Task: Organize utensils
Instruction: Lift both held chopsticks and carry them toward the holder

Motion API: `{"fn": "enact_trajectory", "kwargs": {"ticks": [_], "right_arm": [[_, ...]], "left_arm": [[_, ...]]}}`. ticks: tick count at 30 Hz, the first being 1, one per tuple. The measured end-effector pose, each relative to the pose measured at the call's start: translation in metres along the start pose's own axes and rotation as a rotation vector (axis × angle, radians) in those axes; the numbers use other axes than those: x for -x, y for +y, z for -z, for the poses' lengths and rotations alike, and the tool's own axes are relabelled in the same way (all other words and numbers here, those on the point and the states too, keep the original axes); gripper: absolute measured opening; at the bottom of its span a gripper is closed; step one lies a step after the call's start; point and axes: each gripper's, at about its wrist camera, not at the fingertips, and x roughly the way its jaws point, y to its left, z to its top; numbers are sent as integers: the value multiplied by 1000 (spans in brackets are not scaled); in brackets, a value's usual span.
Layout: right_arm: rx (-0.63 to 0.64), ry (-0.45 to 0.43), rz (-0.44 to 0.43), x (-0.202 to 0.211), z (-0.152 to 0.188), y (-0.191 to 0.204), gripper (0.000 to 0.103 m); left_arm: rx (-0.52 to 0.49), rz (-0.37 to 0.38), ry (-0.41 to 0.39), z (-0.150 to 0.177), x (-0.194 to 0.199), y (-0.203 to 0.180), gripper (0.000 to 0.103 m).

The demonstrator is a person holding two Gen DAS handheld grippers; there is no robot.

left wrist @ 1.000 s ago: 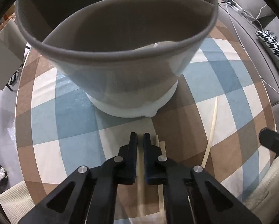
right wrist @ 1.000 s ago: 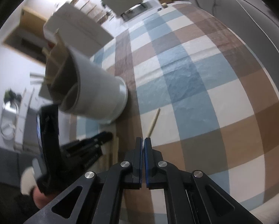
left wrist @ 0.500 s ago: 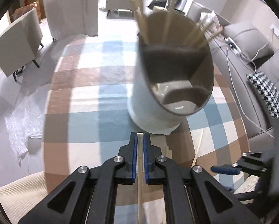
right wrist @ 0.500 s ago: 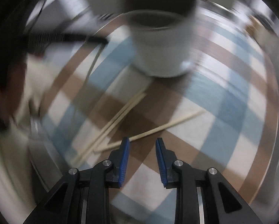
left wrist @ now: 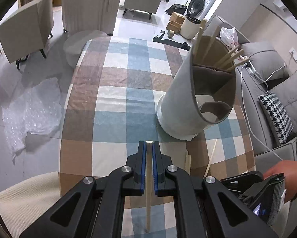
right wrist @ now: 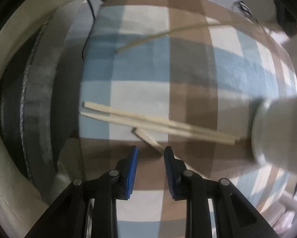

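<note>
Checked tablecloth [left wrist: 116,103] beside grey sofa [left wrist: 275,91]

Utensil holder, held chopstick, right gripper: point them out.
Utensil holder [left wrist: 180,107], left wrist view, on its white outer wall.
Held chopstick [left wrist: 148,170], left wrist view, mid-shaft between the pads.
Right gripper [right wrist: 150,150], right wrist view, midway between fingertips.

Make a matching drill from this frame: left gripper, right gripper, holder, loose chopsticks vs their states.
Things:
1. left gripper
2. right gripper
3. holder
4. loose chopsticks

States:
A. lying flat on the checked cloth
B. open, nothing between the fingers
C. shut on one chopstick
D. standing on the cloth, chopsticks poking out of one compartment

Pairs: 1-C, 2-B, 3-D, 4-A
</note>
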Motion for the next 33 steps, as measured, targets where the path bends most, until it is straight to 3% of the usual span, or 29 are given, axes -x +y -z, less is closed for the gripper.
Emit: {"fn": "enact_trajectory", "kwargs": {"ticks": [5, 7, 8, 14, 19, 27, 33], "right_arm": [[-4, 24, -43, -6, -6, -3, 23], [-15, 14, -59, -5, -6, -2, 18], [-20, 5, -59, -4, -5, -3, 10], [-191, -106, 0, 2, 10, -10, 4], [-492, -276, 66, 27, 30, -32, 4], [-1140, -639, 50, 62, 103, -56, 4], [-1383, -846, 40, 89, 128, -60, 4]], "left_arm": [[10, 15, -9, -5, 3, 5, 2], [14, 19, -11, -6, 4, 6, 2], [15, 20, -12, -6, 4, 7, 2], [-4, 5, -29, -4, 8, 0, 2], [-27, -8, -39, 0, 11, -10, 2], [-52, -28, -51, 5, 19, -26, 2], [-62, -16, -85, 7, 35, -39, 2]]}}
